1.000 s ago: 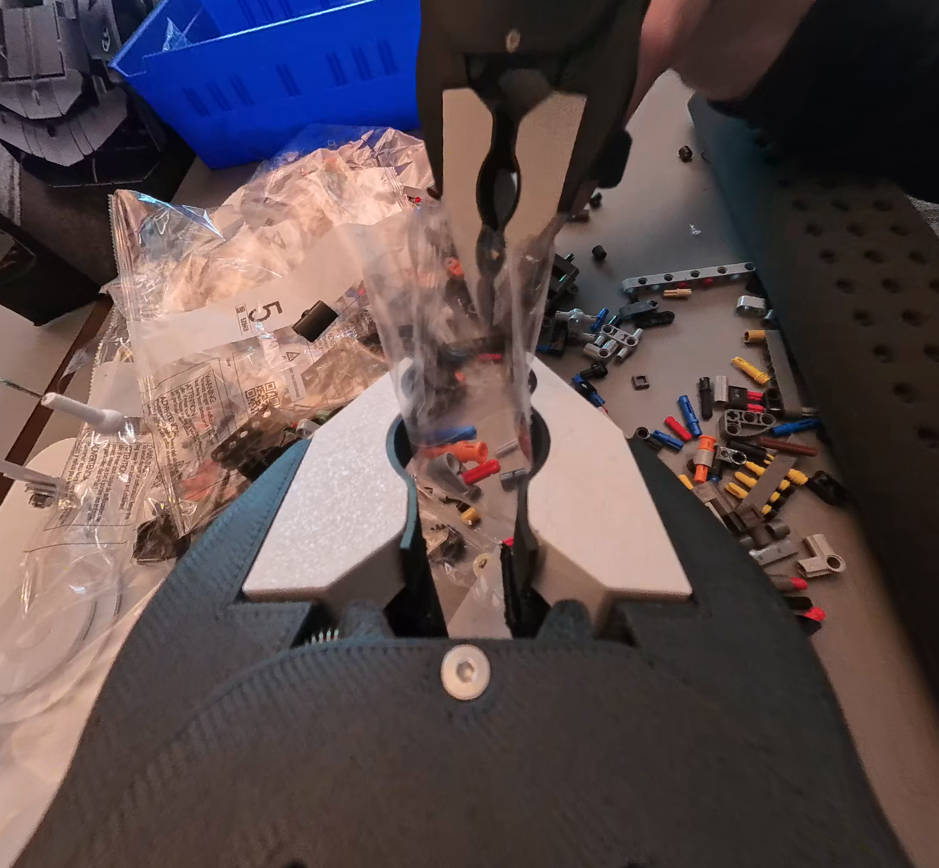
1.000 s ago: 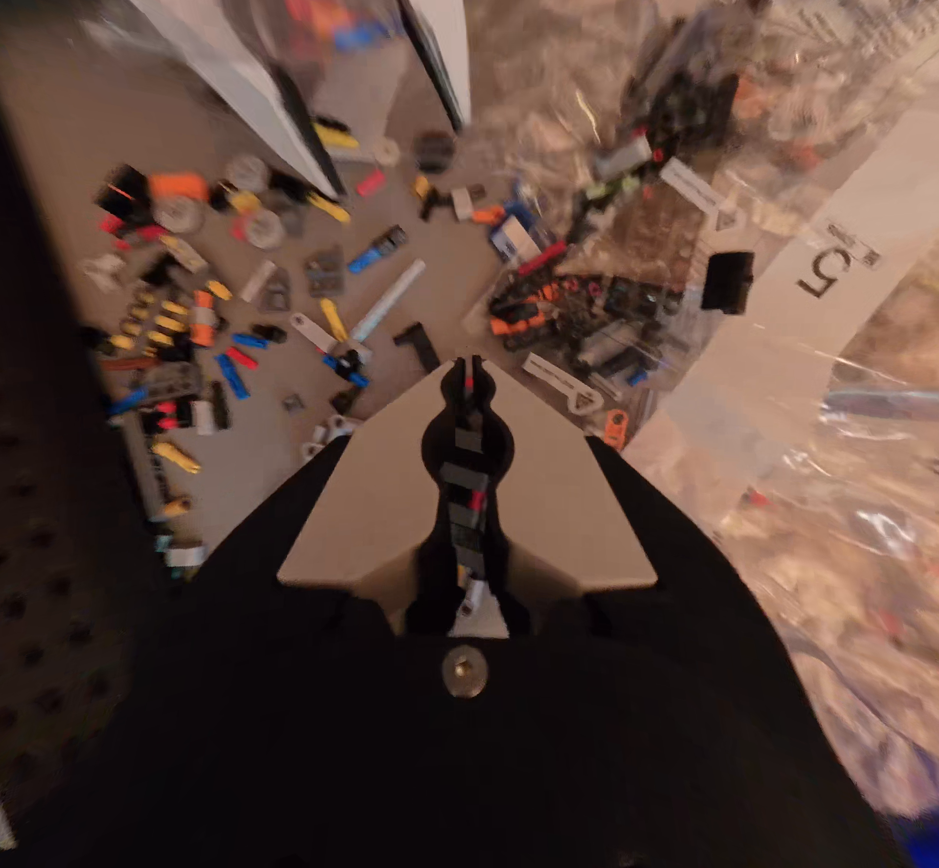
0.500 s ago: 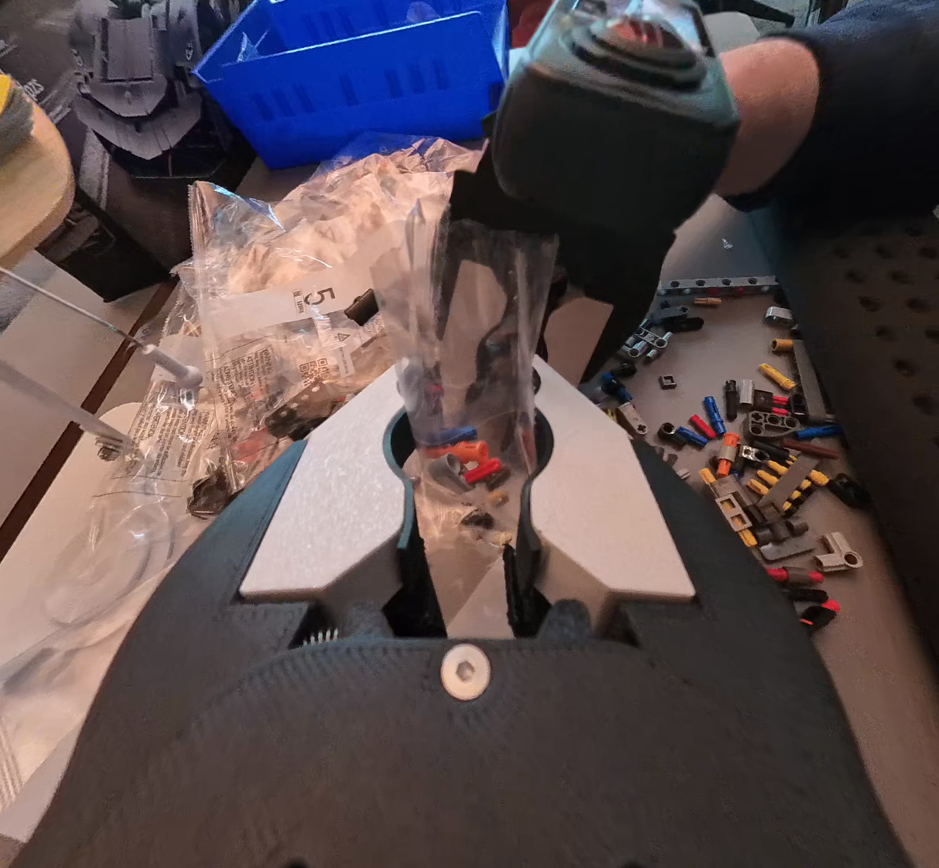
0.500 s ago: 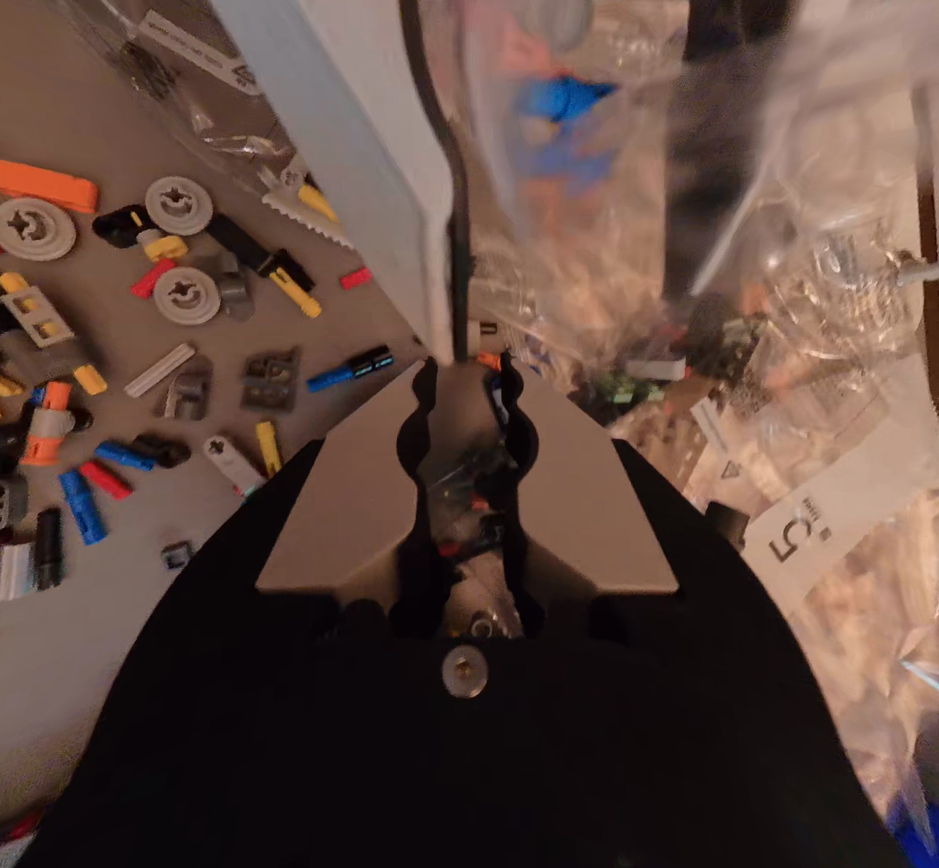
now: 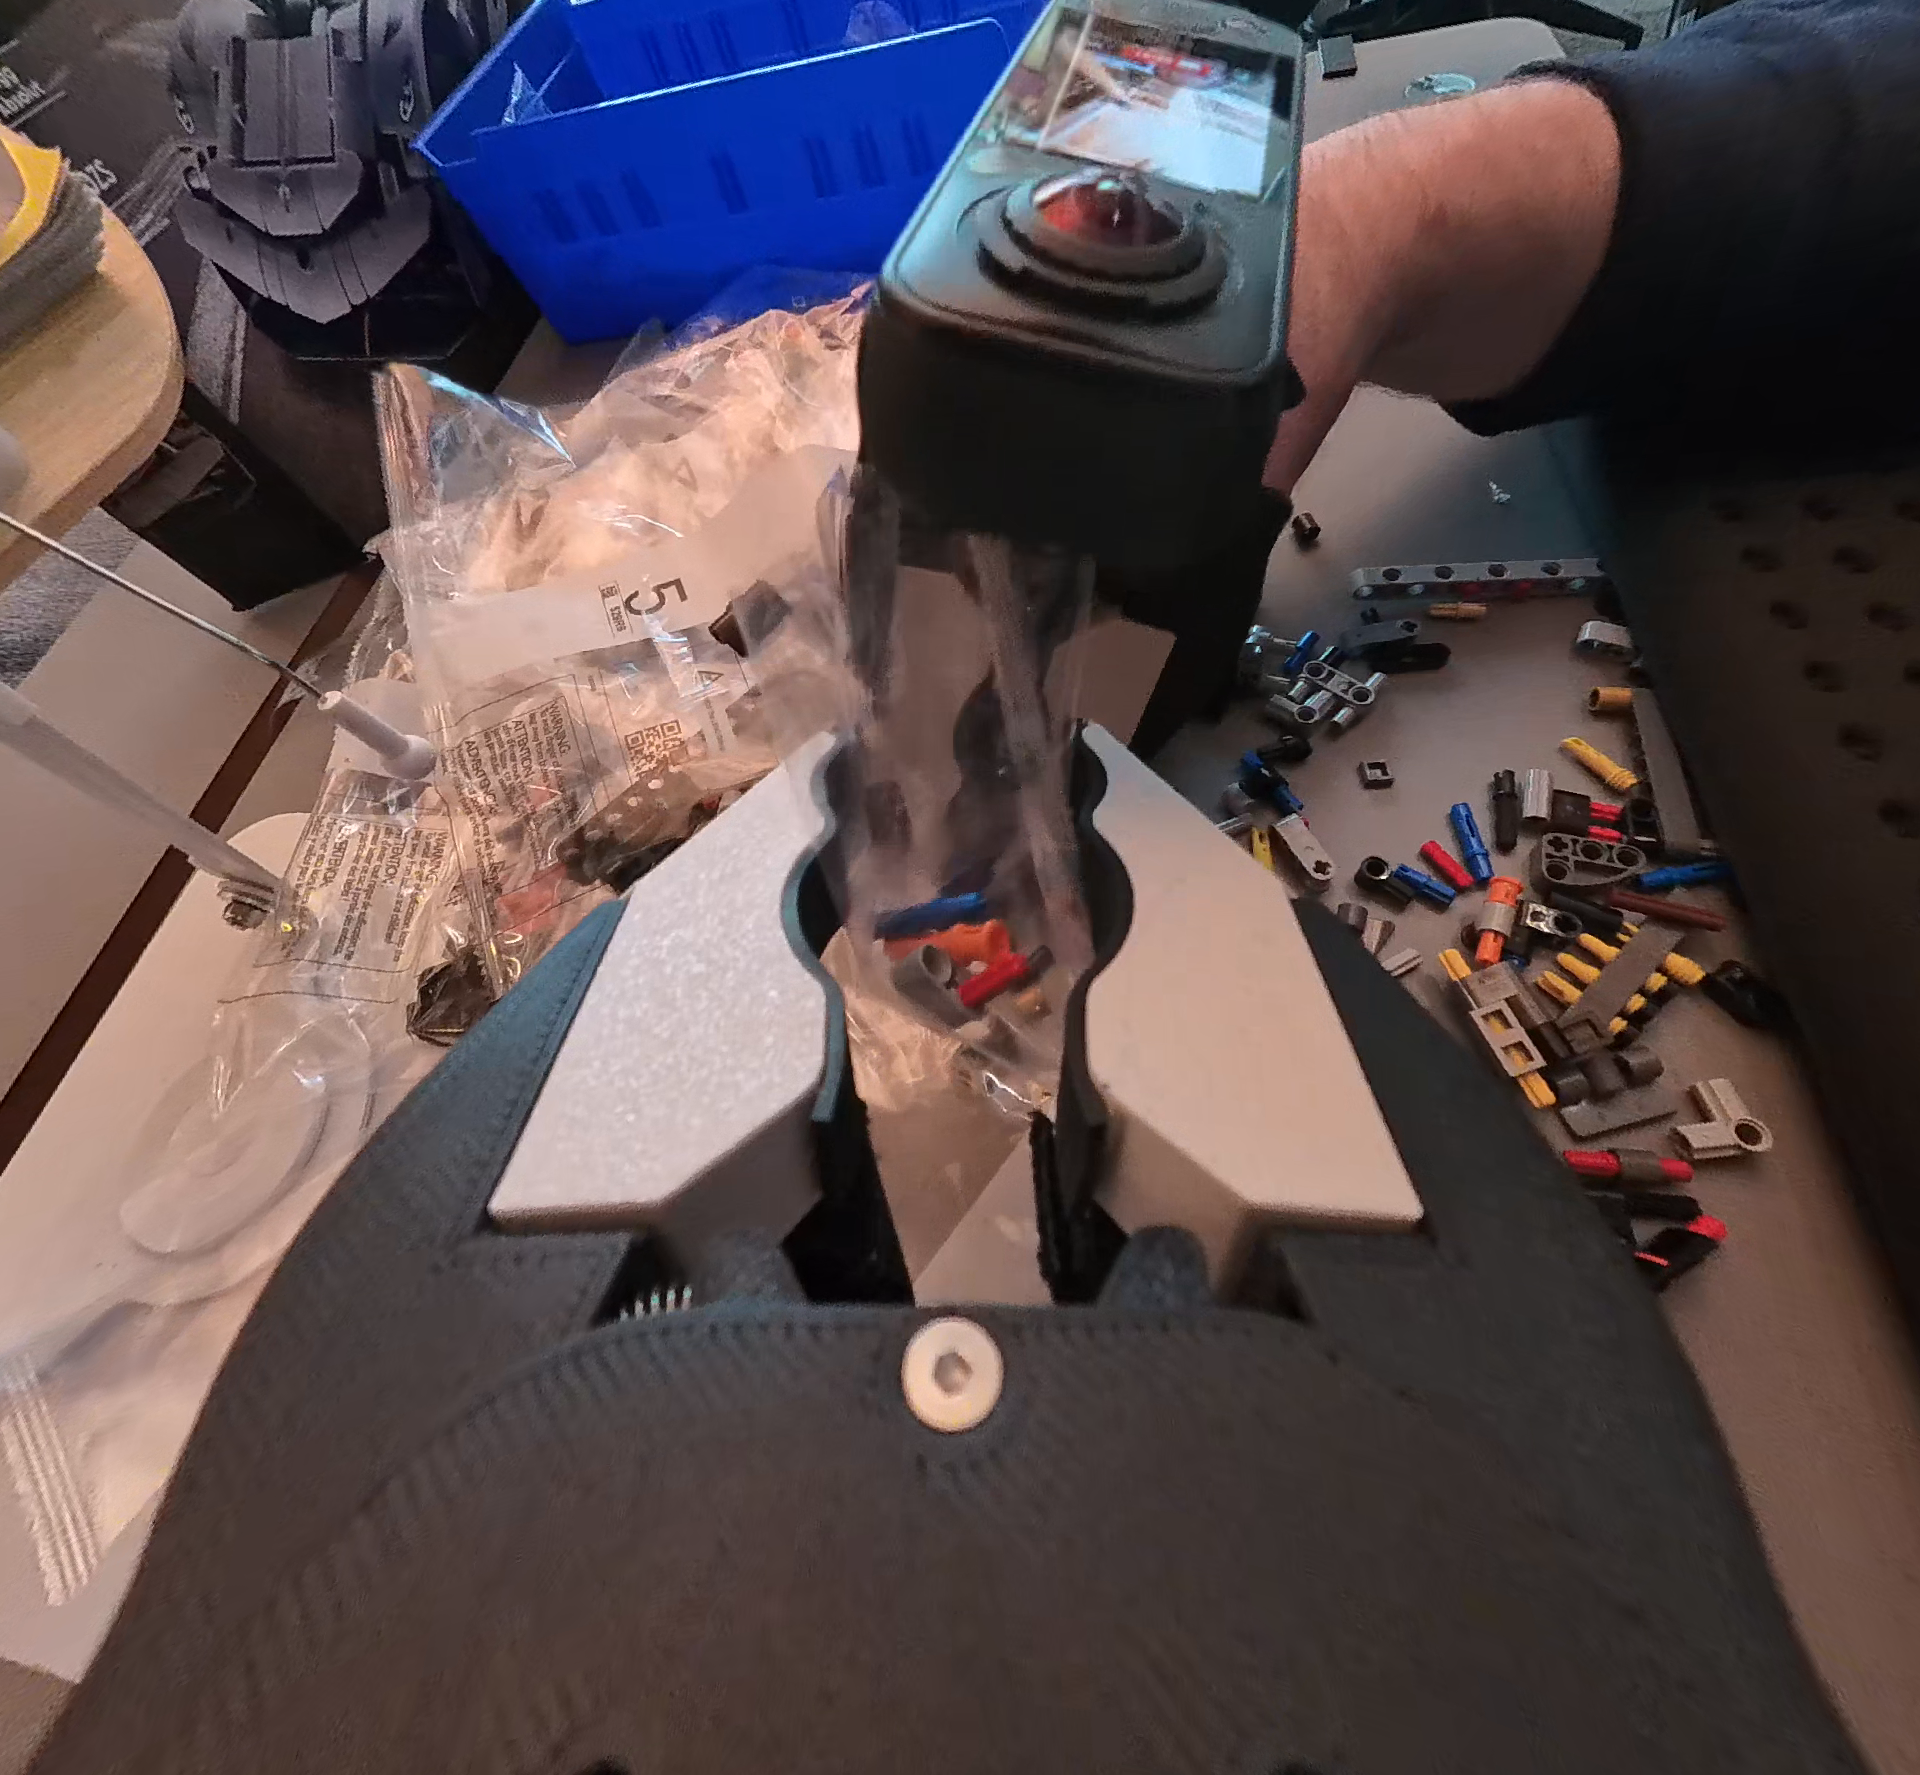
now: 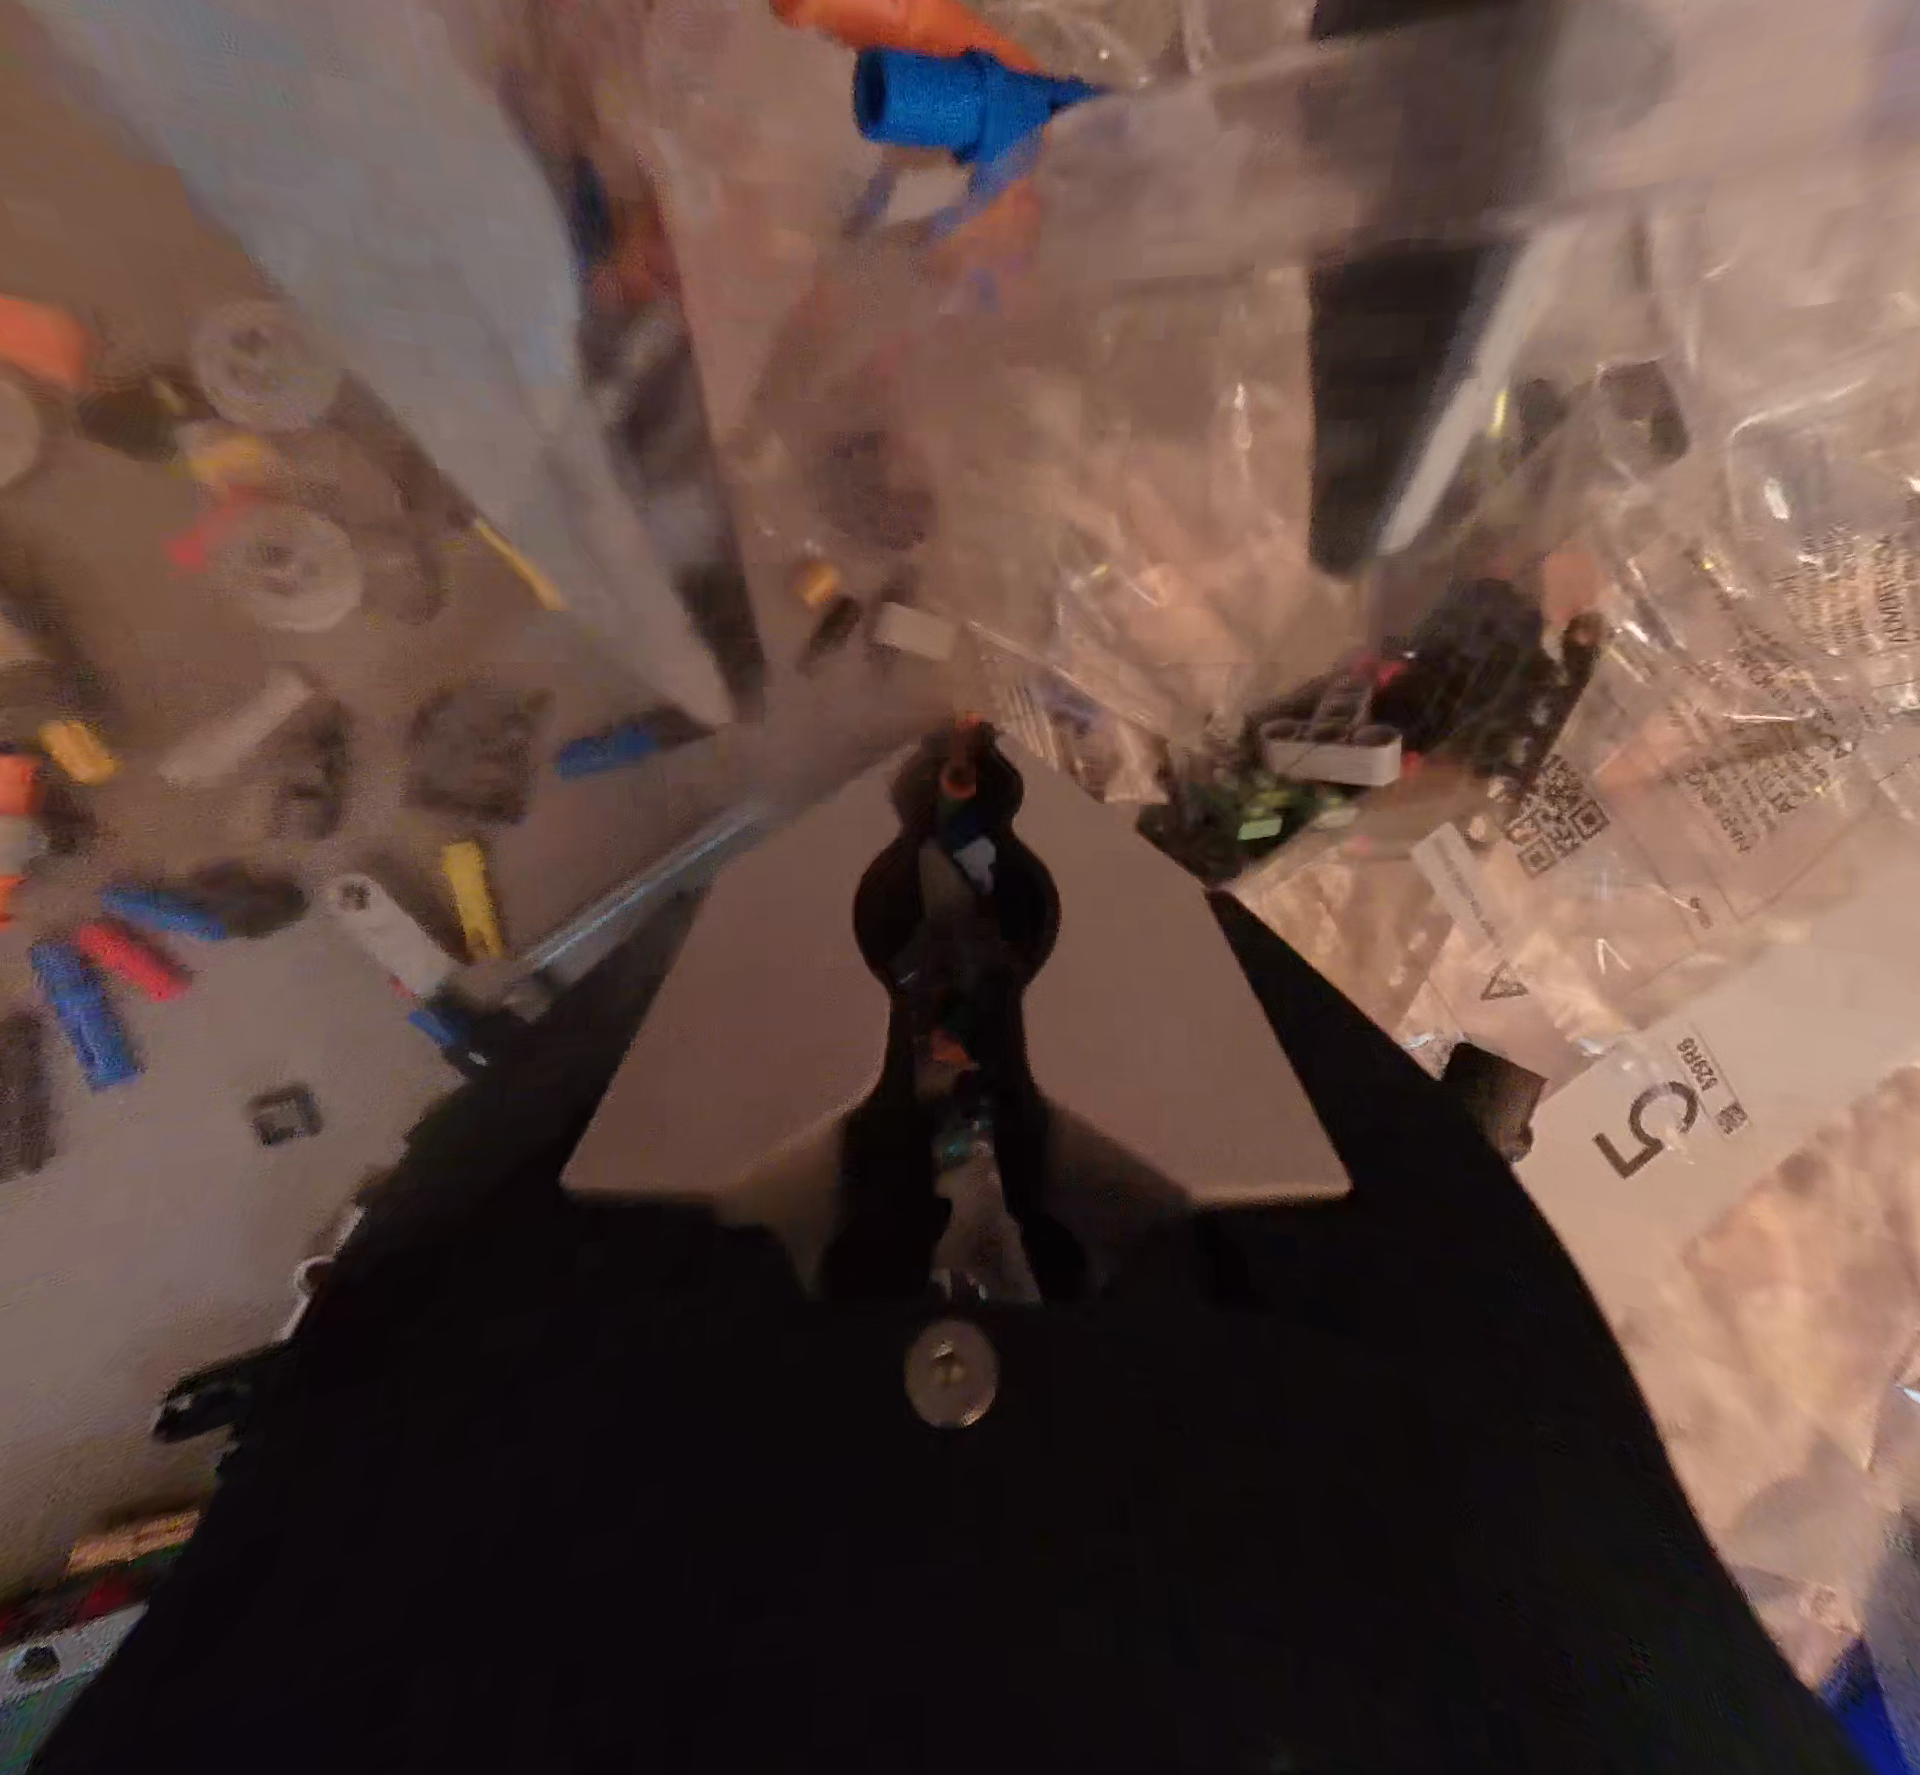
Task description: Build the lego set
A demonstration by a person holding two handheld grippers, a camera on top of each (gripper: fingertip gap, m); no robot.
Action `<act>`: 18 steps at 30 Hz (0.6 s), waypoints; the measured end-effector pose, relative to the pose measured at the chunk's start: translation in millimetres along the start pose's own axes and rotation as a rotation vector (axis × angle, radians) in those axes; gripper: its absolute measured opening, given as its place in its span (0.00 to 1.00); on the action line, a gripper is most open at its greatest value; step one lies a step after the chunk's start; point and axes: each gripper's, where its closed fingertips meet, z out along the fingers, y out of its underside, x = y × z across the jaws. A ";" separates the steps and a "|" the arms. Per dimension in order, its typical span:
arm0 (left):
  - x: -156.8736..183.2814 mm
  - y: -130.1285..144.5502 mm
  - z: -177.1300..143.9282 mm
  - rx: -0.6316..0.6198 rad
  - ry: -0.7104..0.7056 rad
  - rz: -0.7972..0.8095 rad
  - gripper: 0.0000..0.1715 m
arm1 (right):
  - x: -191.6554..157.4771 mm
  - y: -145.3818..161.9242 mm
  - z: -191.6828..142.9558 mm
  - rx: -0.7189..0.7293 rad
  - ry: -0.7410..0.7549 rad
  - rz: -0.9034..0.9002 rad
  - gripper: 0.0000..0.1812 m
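A small clear bag [image 5: 956, 894] with blue, orange, red and grey lego pins stands between my left gripper's [image 5: 956, 749] grey fingers, which are closed on its lower part. My right gripper [image 6: 966, 749] comes down from above, shut on the bag's upper end. Its camera body [image 5: 1081, 271] and the hand [image 5: 1455, 239] holding it fill the left wrist view's top. In the blurred right wrist view the bag [image 6: 1039, 354] hangs just ahead, between the left gripper's fingers [image 6: 395, 375].
Several loose lego pieces [image 5: 1538, 894] lie on the grey table at right, also in the right wrist view [image 6: 125, 956]. A large numbered bag [image 5: 623, 645] of parts lies at left. Blue bins [image 5: 727, 156] stand behind it. A dark perforated board [image 5: 1818, 738] borders the right. My right fingertips sit around 10 centimetres from my left ones.
My right gripper has tipped over and come down close to the left gripper. Its jaws stood a little wider half a second ago and are narrow again. The bag stays in the left gripper.
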 end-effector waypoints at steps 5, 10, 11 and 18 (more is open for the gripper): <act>-0.2 0.6 -0.1 -0.001 0.000 -0.001 0.22 | -3.2 -9.6 -23.9 0.126 -0.054 0.047 0.02; 3.8 -0.1 5.0 0.009 0.019 -0.001 0.19 | 9.0 -36.4 -83.1 0.424 -0.051 0.118 0.02; 5.1 0.8 7.0 0.008 0.028 -0.005 0.19 | 9.5 -40.4 -91.2 0.466 -0.058 0.128 0.02; 3.6 7.5 11.0 -0.001 0.035 -0.022 0.19 | 16.1 -37.1 -100.3 0.483 -0.014 0.139 0.02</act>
